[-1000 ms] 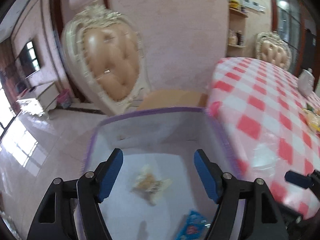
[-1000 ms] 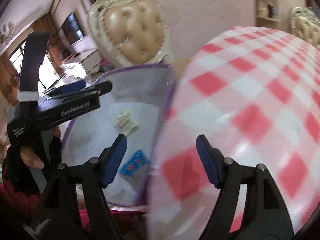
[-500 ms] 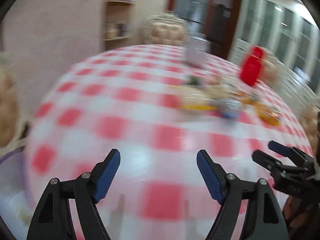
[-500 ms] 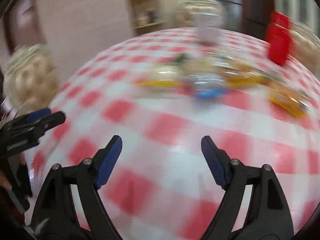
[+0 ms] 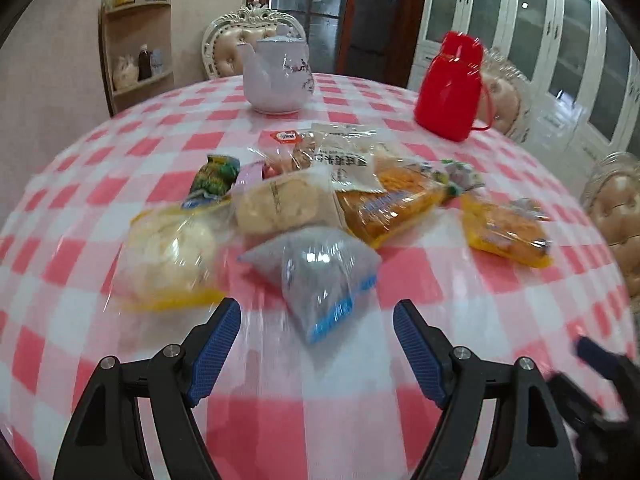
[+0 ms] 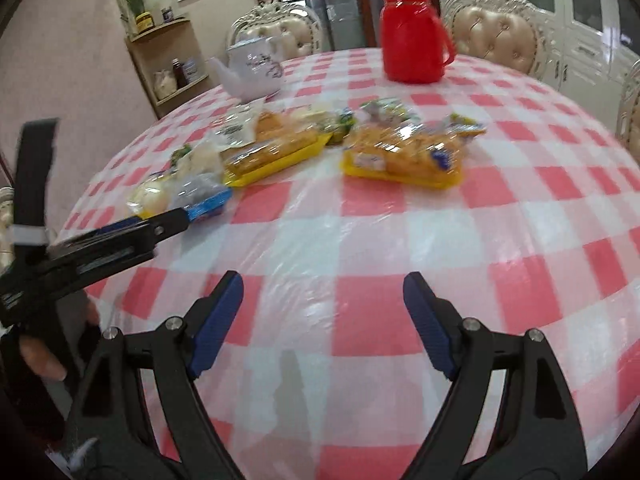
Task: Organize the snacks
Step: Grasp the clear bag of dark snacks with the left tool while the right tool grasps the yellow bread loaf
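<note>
A pile of wrapped snacks lies mid-table on the red-and-white checked cloth [image 5: 460, 280]. Nearest is a grey packet with a blue end [image 5: 320, 276]. Left of it sits a pale bun in a clear bag [image 5: 172, 252], and behind them a biscuit pack [image 5: 284, 204], a green packet [image 5: 214, 176] and two yellow-orange packs [image 5: 388, 204] [image 5: 504, 228]. My left gripper [image 5: 316, 322] is open just short of the grey packet, its pads clear of it. My right gripper [image 6: 323, 284] hovers over bare cloth, its jaws opening with nothing between them. The yellow-orange packs [image 6: 404, 156] lie well ahead of it.
A white teapot [image 5: 278, 76] and a red flask [image 5: 450, 84] stand behind the snacks. Padded chairs [image 6: 496, 36] ring the far side, and a corner shelf [image 5: 136, 52] stands at the wall. A hand [image 6: 40, 360] holds the left gripper [image 6: 132, 236] at the table's left edge.
Both views have swung from the purple-rimmed bin and chair beside the table onto the snack pile. The left gripper has closed in on the grey packet. The right jaws have widened.
</note>
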The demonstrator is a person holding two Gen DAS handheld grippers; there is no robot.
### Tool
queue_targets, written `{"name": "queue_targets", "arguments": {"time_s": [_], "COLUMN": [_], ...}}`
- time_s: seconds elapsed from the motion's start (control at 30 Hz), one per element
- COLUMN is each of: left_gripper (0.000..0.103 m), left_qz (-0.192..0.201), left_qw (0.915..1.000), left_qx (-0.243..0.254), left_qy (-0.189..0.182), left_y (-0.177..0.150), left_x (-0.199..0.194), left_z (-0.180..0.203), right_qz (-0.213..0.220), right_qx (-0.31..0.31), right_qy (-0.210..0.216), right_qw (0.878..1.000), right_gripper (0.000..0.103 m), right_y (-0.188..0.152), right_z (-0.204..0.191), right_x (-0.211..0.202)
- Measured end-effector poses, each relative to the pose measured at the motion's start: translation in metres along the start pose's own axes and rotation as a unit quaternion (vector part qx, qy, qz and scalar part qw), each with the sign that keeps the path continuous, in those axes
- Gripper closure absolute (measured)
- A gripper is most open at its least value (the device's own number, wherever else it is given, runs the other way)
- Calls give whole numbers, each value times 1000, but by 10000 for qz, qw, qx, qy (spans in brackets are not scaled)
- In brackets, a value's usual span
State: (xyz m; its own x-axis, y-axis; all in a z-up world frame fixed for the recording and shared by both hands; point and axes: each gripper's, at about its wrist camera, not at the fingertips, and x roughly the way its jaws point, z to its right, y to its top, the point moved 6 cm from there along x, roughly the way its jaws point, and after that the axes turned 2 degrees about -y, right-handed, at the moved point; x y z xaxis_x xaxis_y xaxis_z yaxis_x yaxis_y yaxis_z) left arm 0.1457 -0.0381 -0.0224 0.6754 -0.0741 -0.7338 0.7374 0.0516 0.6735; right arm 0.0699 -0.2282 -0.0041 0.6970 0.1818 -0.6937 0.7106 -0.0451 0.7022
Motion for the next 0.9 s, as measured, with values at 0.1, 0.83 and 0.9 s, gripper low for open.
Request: {"name": "queue_targets", "arguments": {"time_s": [0.1, 0.83, 0.9], "left_gripper": [24, 18, 18], "left_qz": [-52, -304, -283], "left_qw": [9999, 9976, 9973], "left_qx": [-31, -139, -208], "left_qy": [136, -603, -652], "left_y": [9, 20, 20], "left_x": [17, 44, 43], "left_z": [-5, -16, -18], "right_qz": [31, -902, -977], "right_qx": [162, -1689, -1967], "right_qy": [-122, 387, 431], "right_qw": [9998, 9807, 9746], "right_gripper": [12, 4, 4], "right_y": [5, 116, 106], "right_z": [24, 36, 35], "right_x": [5, 131, 133]}}
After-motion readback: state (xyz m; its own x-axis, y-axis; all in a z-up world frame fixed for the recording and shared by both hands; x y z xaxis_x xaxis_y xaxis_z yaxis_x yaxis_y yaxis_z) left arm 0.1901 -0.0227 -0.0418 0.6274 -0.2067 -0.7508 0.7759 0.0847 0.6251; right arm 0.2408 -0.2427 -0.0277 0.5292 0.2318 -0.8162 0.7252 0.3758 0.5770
